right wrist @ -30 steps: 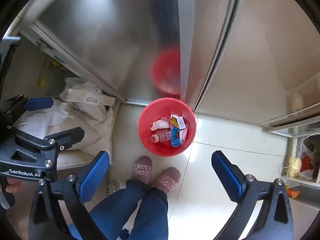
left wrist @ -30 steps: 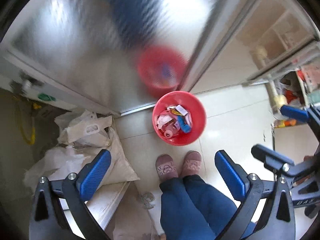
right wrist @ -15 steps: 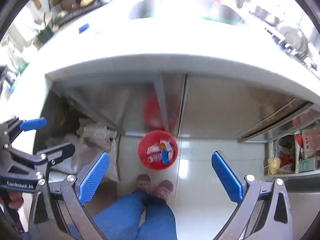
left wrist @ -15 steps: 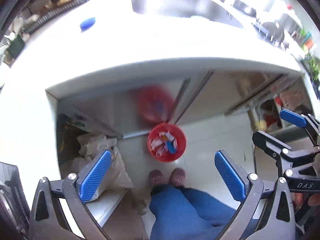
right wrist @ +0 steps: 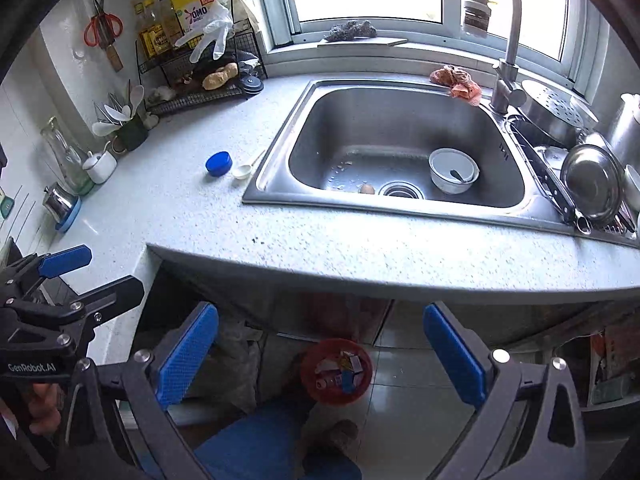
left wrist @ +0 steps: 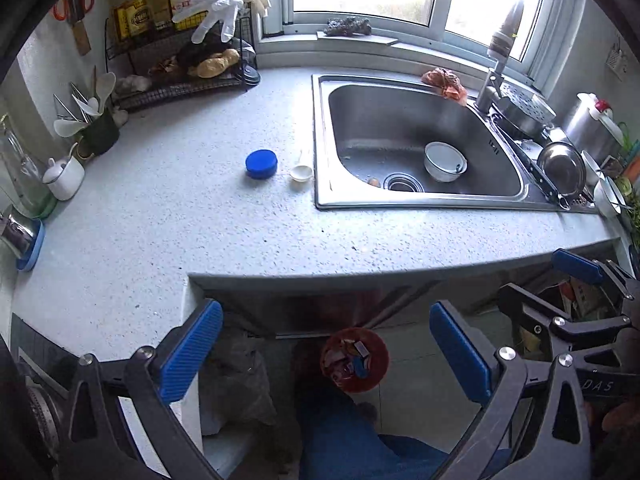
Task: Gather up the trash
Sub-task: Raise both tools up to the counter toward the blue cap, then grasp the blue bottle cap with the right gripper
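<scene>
Looking down past our two sets of jaws, we see the left gripper [left wrist: 326, 354] and the right gripper [right wrist: 320, 354] both spread wide, with nothing between their blue pads. Each hangs out in front of the speckled grey surface [left wrist: 168, 224], clear of its front edge.

Below and between the left jaws sits the red bin [left wrist: 355, 360] on the tiled floor, holding a jumble of wrappers and small packets; in the right wrist view the same red bin [right wrist: 337, 372] lies between the right jaws too, just beyond blue trouser legs [right wrist: 256, 440].

Above the jaws, well beyond their tips, a blue cap [left wrist: 261, 163] rests on the surface, and a small white spoon [left wrist: 301, 171] lies just beside it, between the cap and the rim of the steel sink [left wrist: 320, 140]. From the right gripper the blue cap [right wrist: 219, 163] and white spoon [right wrist: 245, 171] sit up and to the left of the jaws.

Inside the basin, a white bowl [right wrist: 453, 171] stands near the drain, and a small brownish scrap [right wrist: 367, 189] lies just left of the drain. An orange cloth [right wrist: 456, 80] sits on the sink's far rim, beside the tap [right wrist: 506, 40].

Off to the right of our left jaws, the other gripper's frame shows at the edge of view, gripped by a hand [left wrist: 618, 416].
</scene>
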Available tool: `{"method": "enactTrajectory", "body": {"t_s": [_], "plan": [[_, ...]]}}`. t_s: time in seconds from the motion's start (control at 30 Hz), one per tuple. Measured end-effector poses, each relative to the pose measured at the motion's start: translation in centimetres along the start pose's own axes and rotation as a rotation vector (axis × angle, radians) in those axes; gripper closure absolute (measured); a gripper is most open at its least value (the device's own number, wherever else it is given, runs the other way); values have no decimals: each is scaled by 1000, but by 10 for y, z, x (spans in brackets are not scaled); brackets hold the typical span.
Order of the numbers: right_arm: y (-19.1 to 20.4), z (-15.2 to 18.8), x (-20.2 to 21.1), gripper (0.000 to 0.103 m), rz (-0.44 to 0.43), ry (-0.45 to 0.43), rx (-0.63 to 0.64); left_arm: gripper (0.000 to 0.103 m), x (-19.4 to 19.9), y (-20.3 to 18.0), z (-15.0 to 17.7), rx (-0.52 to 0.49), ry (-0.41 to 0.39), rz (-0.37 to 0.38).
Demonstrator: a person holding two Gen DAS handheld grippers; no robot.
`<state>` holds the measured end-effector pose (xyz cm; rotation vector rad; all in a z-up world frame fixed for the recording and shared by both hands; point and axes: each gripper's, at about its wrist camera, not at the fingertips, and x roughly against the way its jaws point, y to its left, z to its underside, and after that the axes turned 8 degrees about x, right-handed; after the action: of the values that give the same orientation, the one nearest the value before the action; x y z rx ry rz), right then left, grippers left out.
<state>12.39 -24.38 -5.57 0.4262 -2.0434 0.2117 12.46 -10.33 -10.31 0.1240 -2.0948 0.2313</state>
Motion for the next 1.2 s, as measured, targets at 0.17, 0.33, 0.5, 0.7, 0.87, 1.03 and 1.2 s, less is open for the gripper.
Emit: {"method": "enactTrajectory", "body": {"t_s": [0.17, 0.33, 0.5, 0.7, 0.87, 1.03, 1.2], "plan": [[6, -34, -16, 1, -10, -12, 40, 0, -12, 24, -32, 47, 11, -11], [16, -72, -35, 1, -15, 20, 74, 0, -33, 40, -65, 41, 41, -31], [24, -112, -64, 1, -17, 49, 93, 0, -60, 65, -102, 67, 80, -17], [43, -143, -103, 1, -37, 107, 123, 0, -91, 105, -129, 103, 126, -25], [68, -164, -137, 1, -45, 154, 195, 0, -117, 139, -139, 160, 183, -37], [92, -179, -164, 1, -72, 196, 260, 0, -133, 168, -142, 211, 211, -50], [115, -183, -196, 1, -129, 276, 338, 0, -149, 193, -139, 271, 253, -57]]}}
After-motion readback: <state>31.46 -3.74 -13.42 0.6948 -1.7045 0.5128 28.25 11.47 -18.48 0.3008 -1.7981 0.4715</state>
